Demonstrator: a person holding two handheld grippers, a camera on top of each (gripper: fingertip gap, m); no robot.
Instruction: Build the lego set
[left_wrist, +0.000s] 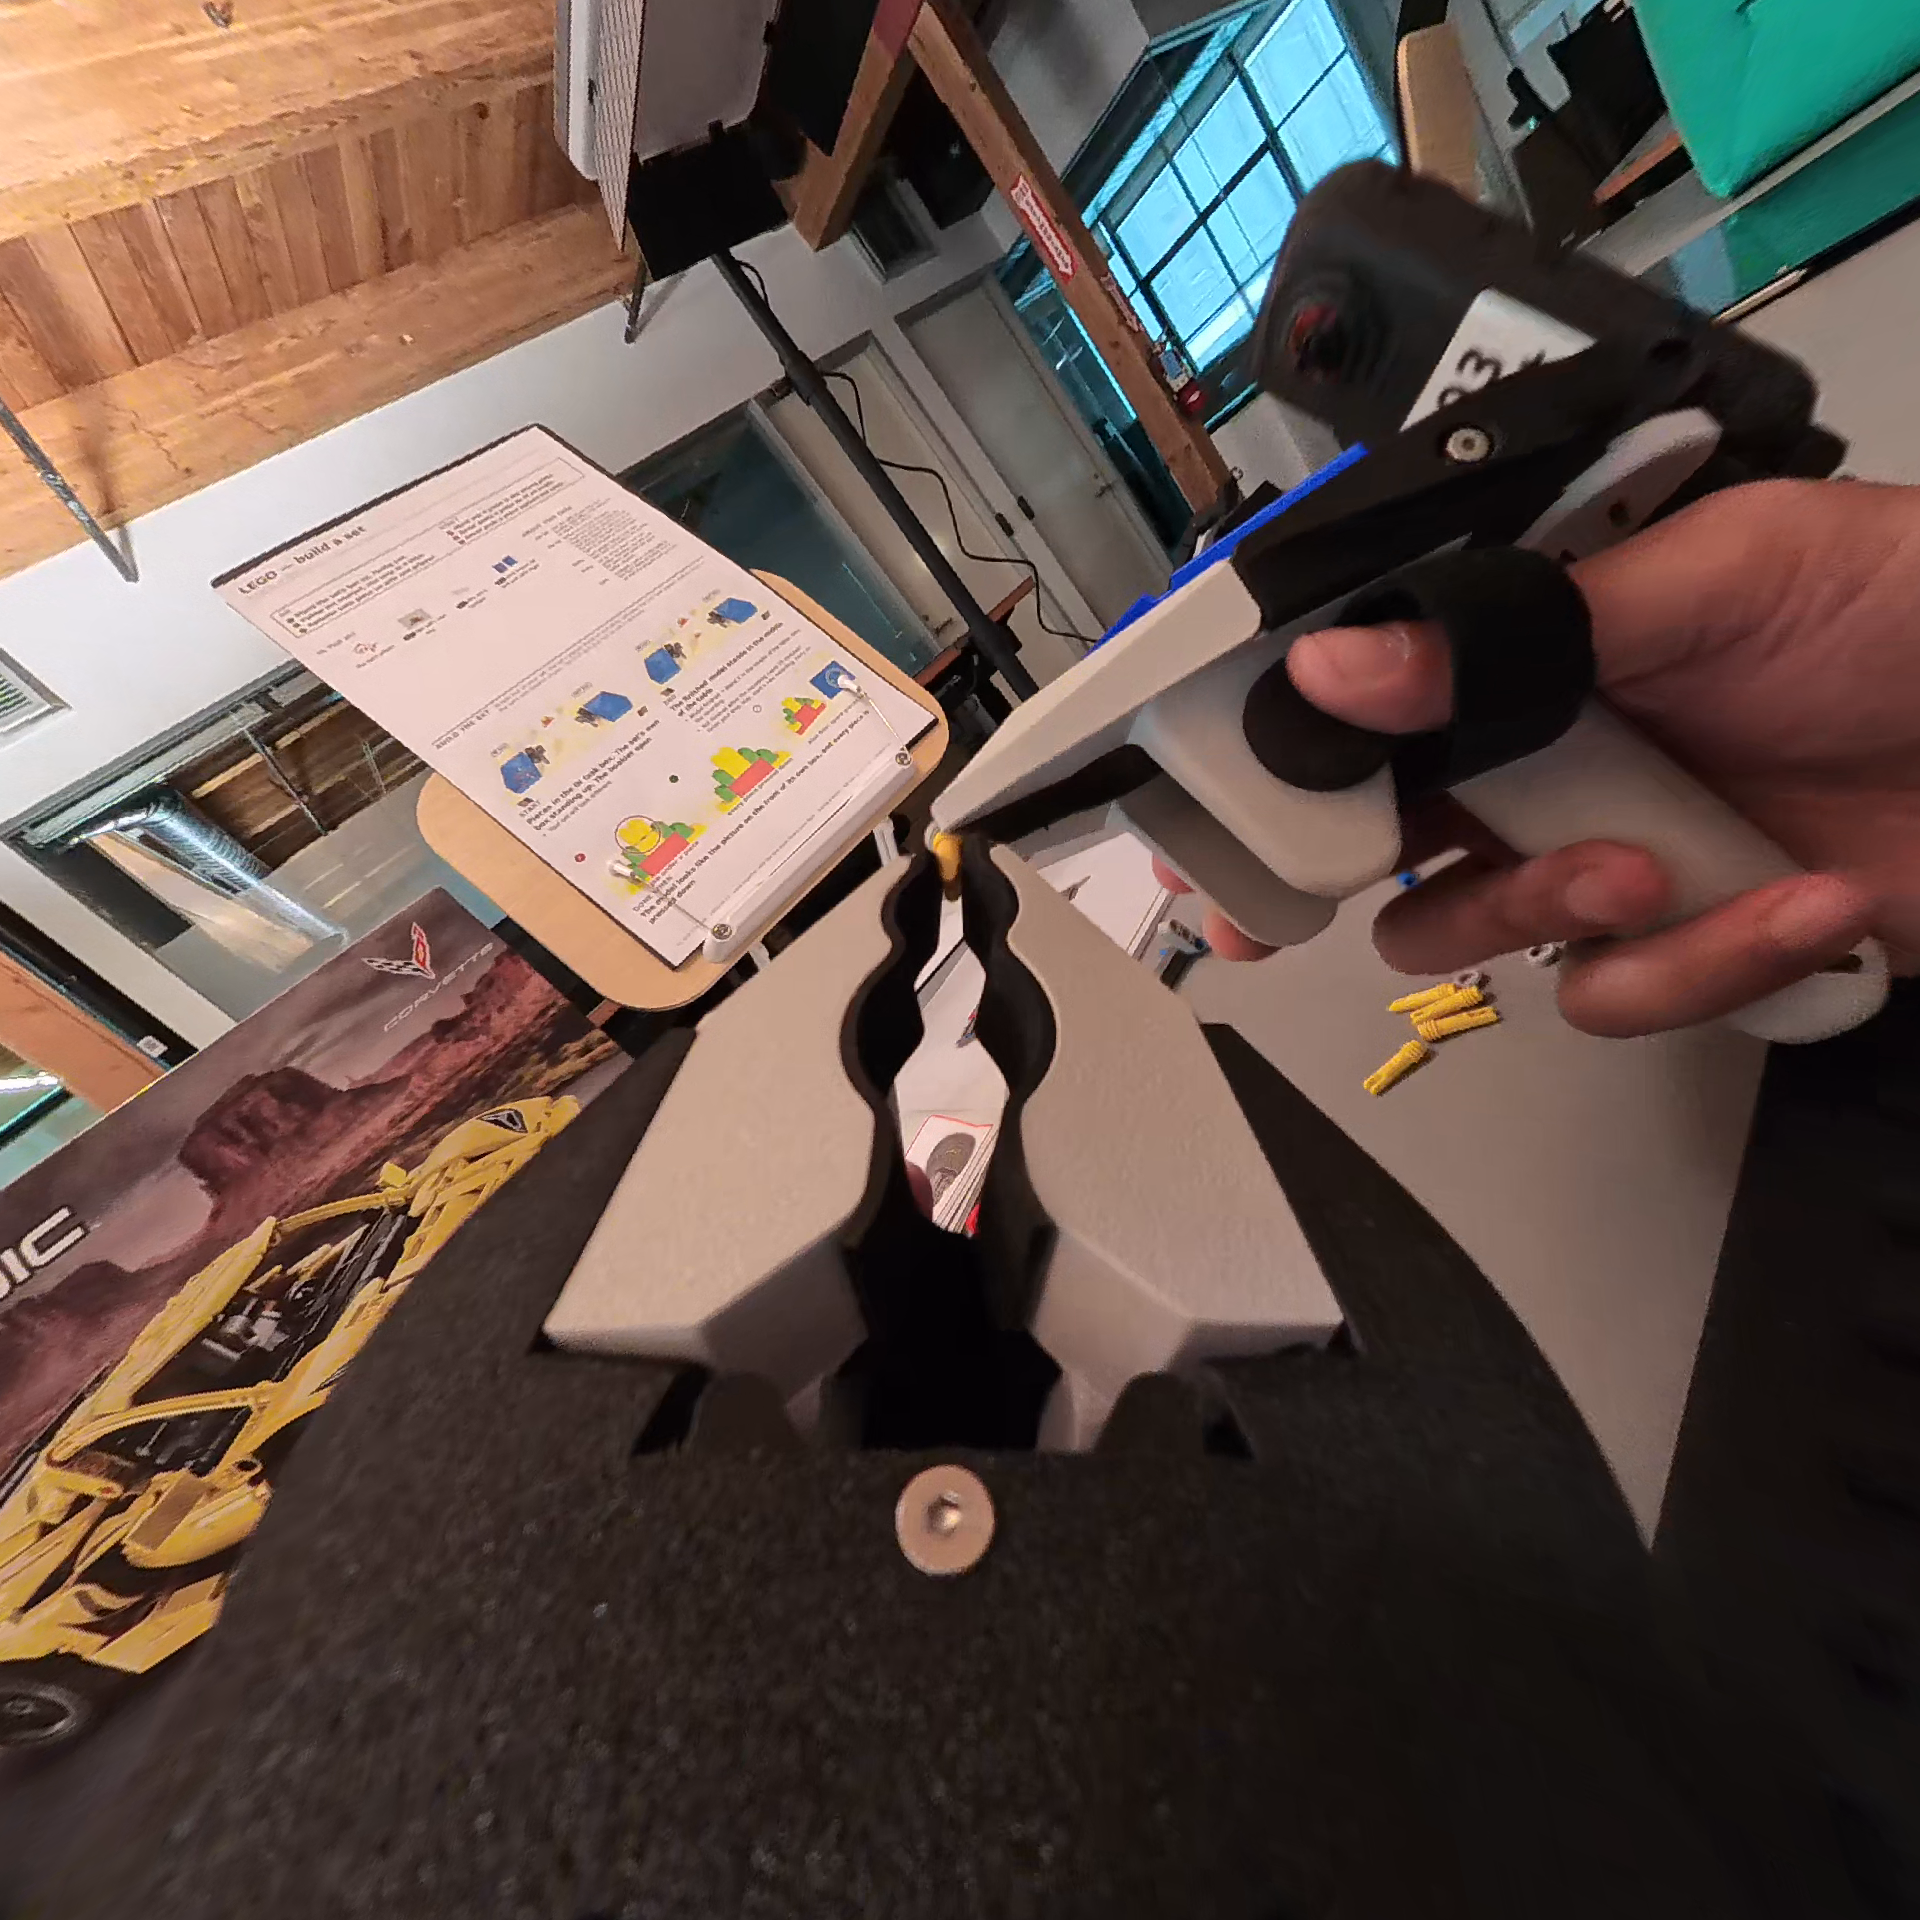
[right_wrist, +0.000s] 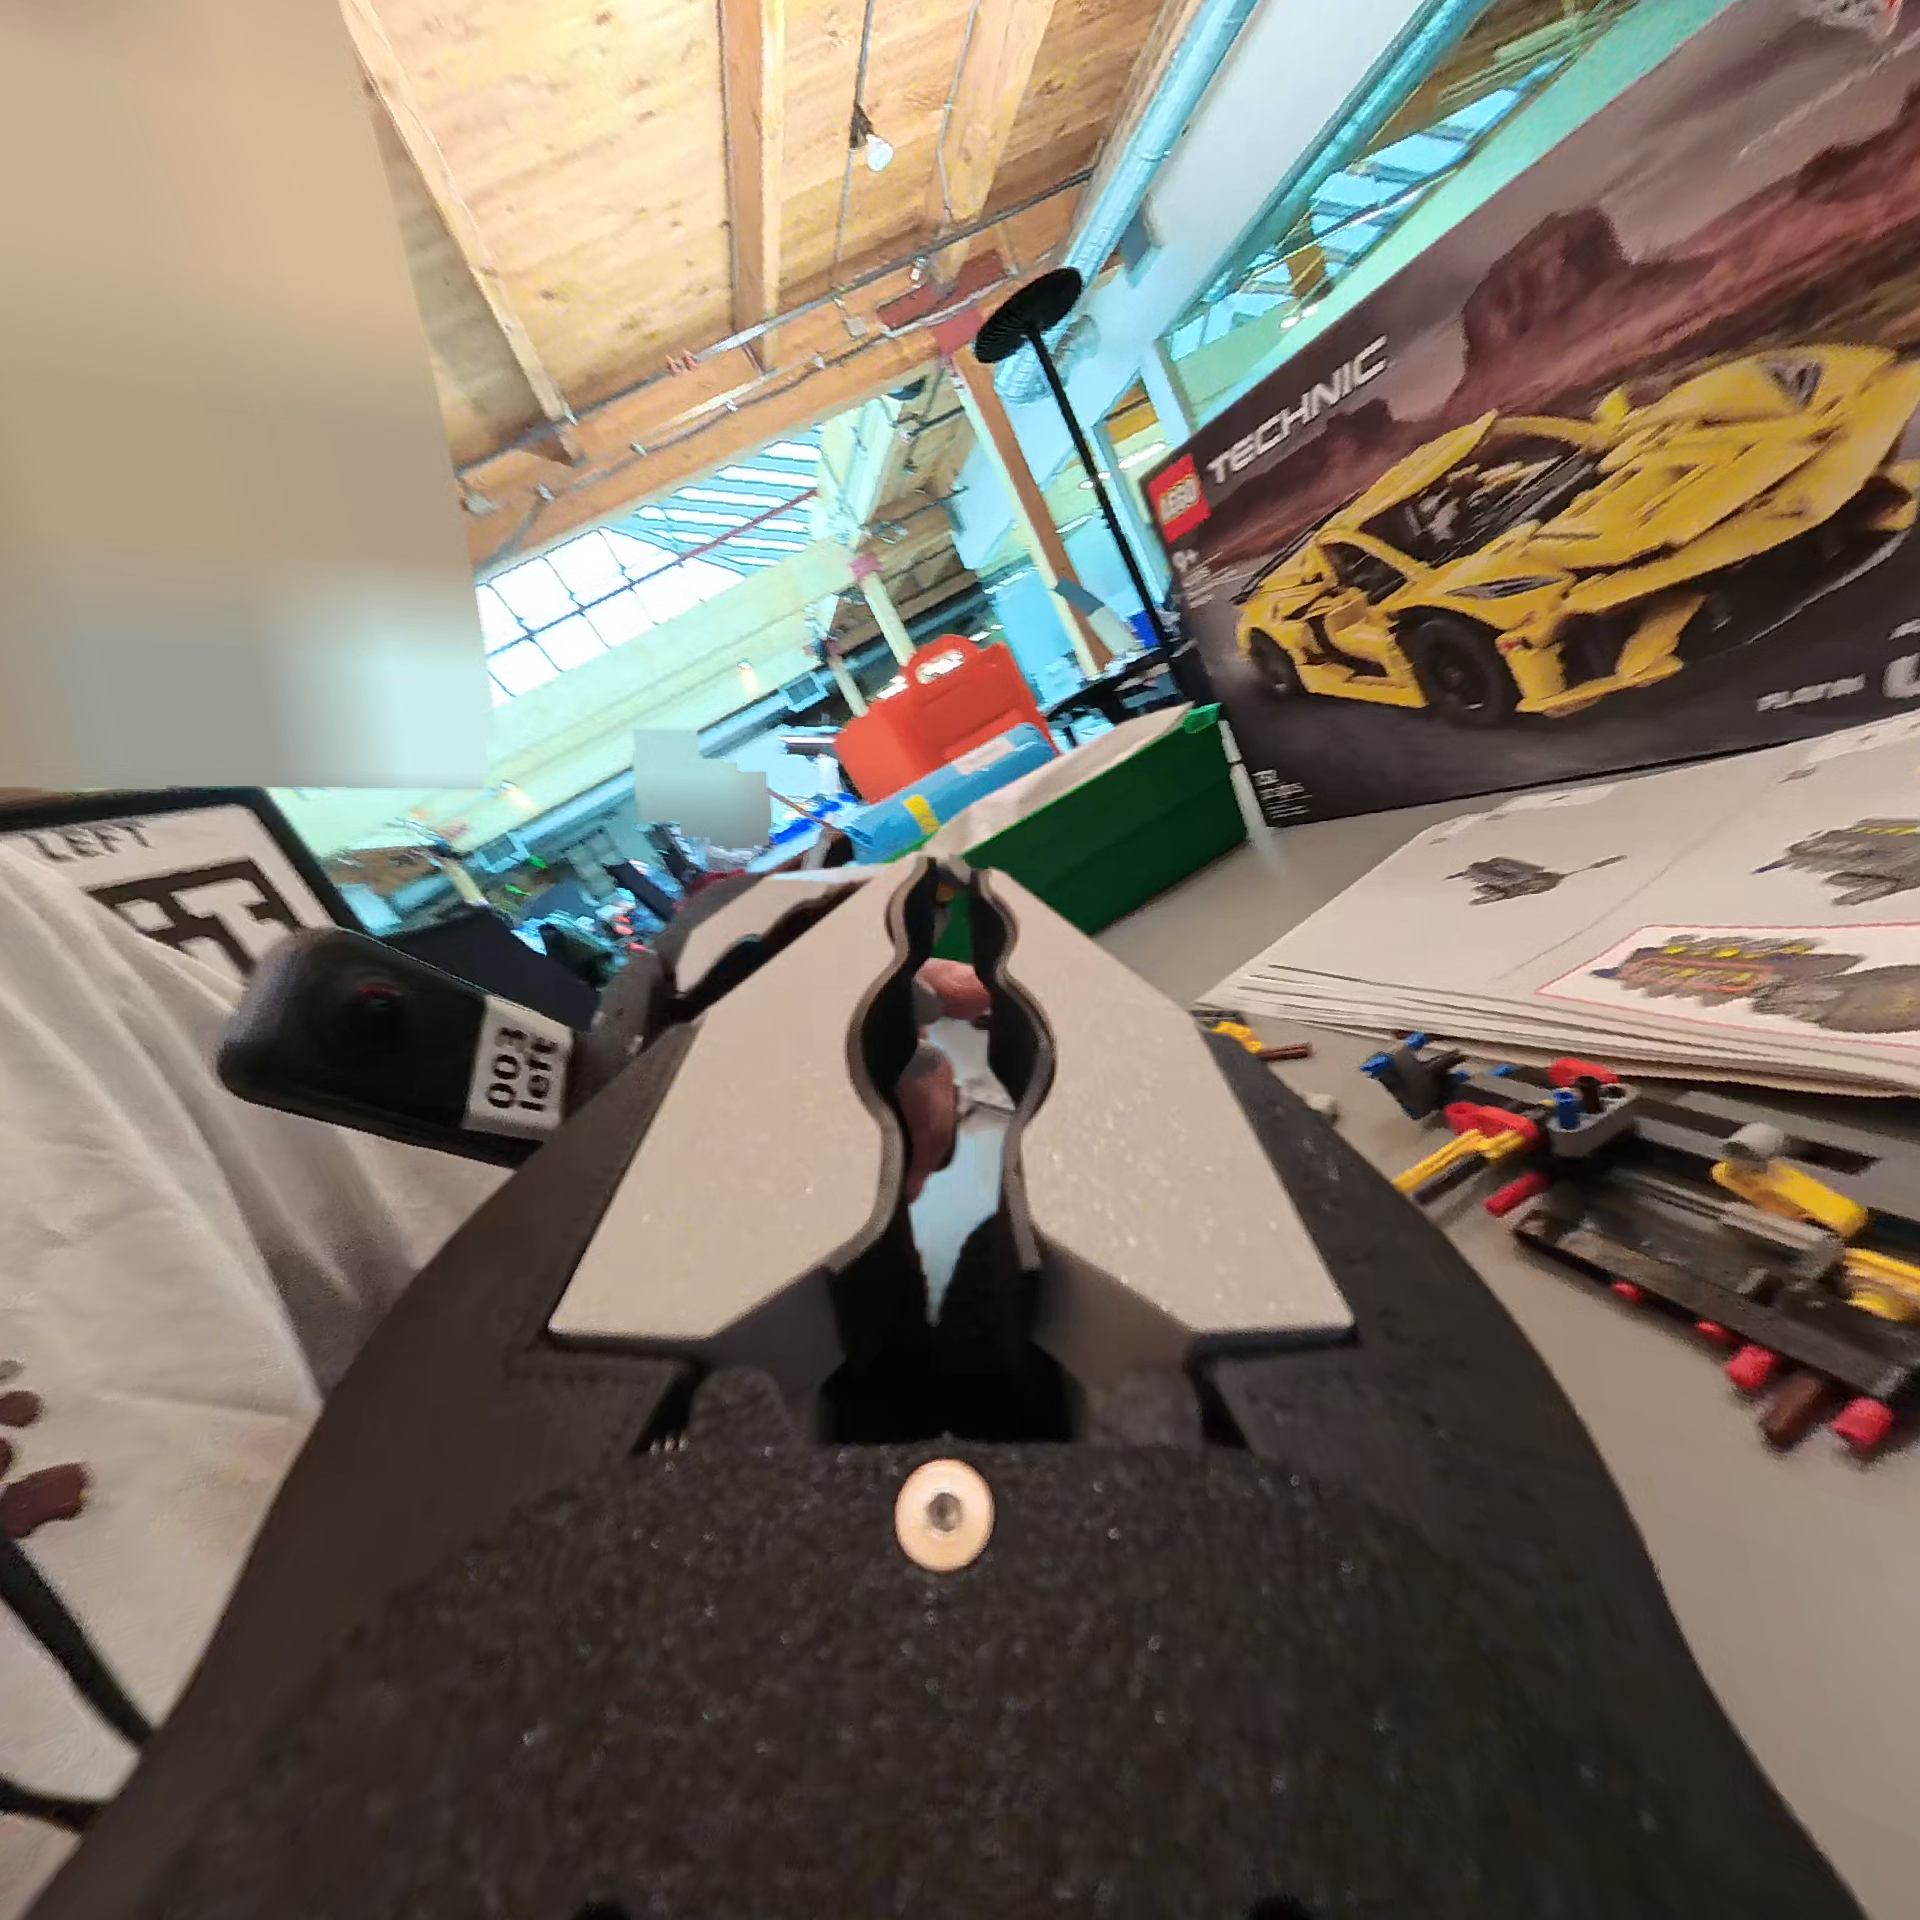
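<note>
Grippers (left_wrist: 948, 868) (right_wrist: 948, 873) pinch yellow piece (left_wrist: 948, 850); printed box (right_wrist: 1558, 499) behind.

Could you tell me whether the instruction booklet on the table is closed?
No, the booklet lies open on the table, its printed pages showing beside the half-built model.

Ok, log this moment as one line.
left gripper: shut on yellow pin | right gripper: tips at pin | chassis: on table

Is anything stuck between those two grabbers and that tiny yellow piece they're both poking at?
Nothing visible. The small yellow piece sits pinched at the tips of the left gripper, and the right gripper meets it tip to tip from the other side. The remaining yellow pegs lie apart on the table.
</note>
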